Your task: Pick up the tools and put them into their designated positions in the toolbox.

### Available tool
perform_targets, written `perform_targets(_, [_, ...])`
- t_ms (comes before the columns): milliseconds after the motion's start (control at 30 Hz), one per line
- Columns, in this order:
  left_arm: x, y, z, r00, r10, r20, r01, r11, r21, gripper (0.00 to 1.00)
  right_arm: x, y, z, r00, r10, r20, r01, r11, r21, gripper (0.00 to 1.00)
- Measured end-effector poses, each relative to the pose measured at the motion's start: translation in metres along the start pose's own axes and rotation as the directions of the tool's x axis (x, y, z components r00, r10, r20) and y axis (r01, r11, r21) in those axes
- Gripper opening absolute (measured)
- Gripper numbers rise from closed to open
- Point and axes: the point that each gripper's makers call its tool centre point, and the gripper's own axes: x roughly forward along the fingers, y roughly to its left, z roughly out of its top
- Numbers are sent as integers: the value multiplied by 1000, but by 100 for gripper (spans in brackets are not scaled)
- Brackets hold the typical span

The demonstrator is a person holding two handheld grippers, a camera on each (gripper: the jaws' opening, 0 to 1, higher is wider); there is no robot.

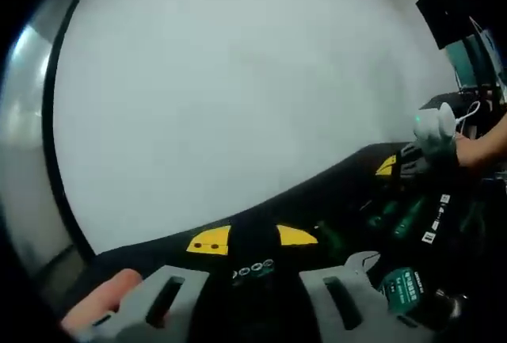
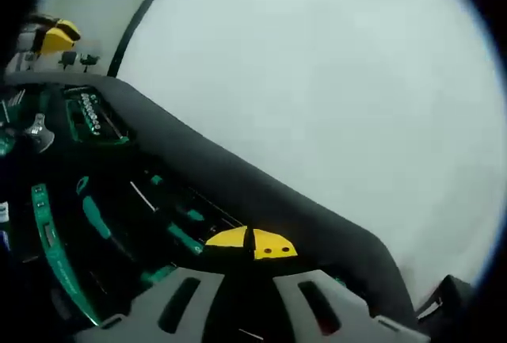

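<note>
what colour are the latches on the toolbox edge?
Yellow latches on the black toolbox; clearest in the right gripper view, just above the claw.

Toolbox (image 2: 238, 177): matt black plastic shell, yellow plastic latches (image 2: 252, 242). Table (image 1: 238, 97) under it smooth, pale, matt. My jaws look like matt grey plastic. Wrench (image 1: 360, 262) in the tray is bare, shiny metal. Screwdriver handles (image 2: 95, 216) are glossy green plastic.
</note>
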Motion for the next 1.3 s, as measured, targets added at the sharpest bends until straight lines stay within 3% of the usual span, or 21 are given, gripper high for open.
perform_targets(67, [-1,0,2,1000,-2,9,2,1000,-9,20,7,-5,-13,997,30,-74,-23,995,94,0])
perform_targets(100, [-1,0,2,1000,-3,10,3,1000,-11,20,6,-9,-7,999,19,-48,-15,996,91,0])
perform_targets(133, [-1,0,2,1000,-3,8,3,1000,-10,20,5,-11,-5,999,15,-37,-12,997,81,2])
perform_targets(233, [-1,-1,2,1000,-4,6,4,1000,-9,20,0,-9,23,995,-6,104,4,1000,24,6])
perform_targets(367, [0,3,-2,1000,10,-8,-10,1000,4,20,-3,12,19,997,44,57,-39,996,-86,5])
perform_targets(433, [0,4,-3,1000,19,-14,-19,1000,18,20,-6,18,21,1000,17,23,-16,1000,-17,5])
perform_targets(500, [0,3,-2,1000,13,-11,-13,1000,16,20,-2,41,30,998,67,18,-68,996,52,3])
perform_targets(600, [0,2,-2,1000,9,-9,-9,1000,12,20,7,60,40,999,47,6,-46,991,-126,0])
perform_targets(700, [0,4,-4,1000,9,-19,-9,1000,10,20,11,73,42,998,65,11,-63,993,-95,0])
perform_targets(767, [-1,5,-4,1000,10,-15,-10,1000,3,20,16,73,34,999,47,-22,-49,988,-145,0])
perform_targets(800, [-1,5,-3,1000,9,-14,-9,1000,1,20,17,73,38,999,50,2,-49,990,-130,0])
perform_targets(833, [-1,5,-3,1000,8,-13,-8,1000,-2,20,16,72,31,998,46,-46,-47,999,-28,0])
perform_targets(900, [-1,5,-4,1000,7,-15,-7,1000,-4,20,30,69,20,985,103,-142,-74,979,191,0])
perform_targets(933, [-1,5,-4,1000,6,-18,-7,1000,-4,20,29,69,23,984,139,-110,-129,987,95,0])
perform_targets(967, [-1,5,-4,1000,6,-18,-6,1000,-3,20,24,69,24,990,109,-94,-106,994,33,0])
perform_targets(1033, [-1,4,-4,1000,1,-18,-1,1000,-2,20,25,68,23,989,102,-103,-92,991,96,0])
perform_targets(1167, [0,3,-5,1000,-2,-22,2,1000,0,20,25,67,25,989,116,-96,-108,991,81,0])
perform_targets(1200, [0,3,-6,1000,0,-24,0,1000,0,20,21,68,27,983,155,-101,-155,988,6,0])
perform_targets(1233, [0,4,-6,1000,2,-24,-2,1000,1,20,17,56,30,991,105,-87,-109,993,-48,0])
perform_targets(1267, [0,5,-5,1000,4,-21,-4,1000,-1,20,12,45,45,999,40,11,-39,999,-15,0])
perform_targets(1300, [0,6,-5,1000,6,-20,-6,1000,-5,20,5,50,52,996,62,56,-64,998,26,0])
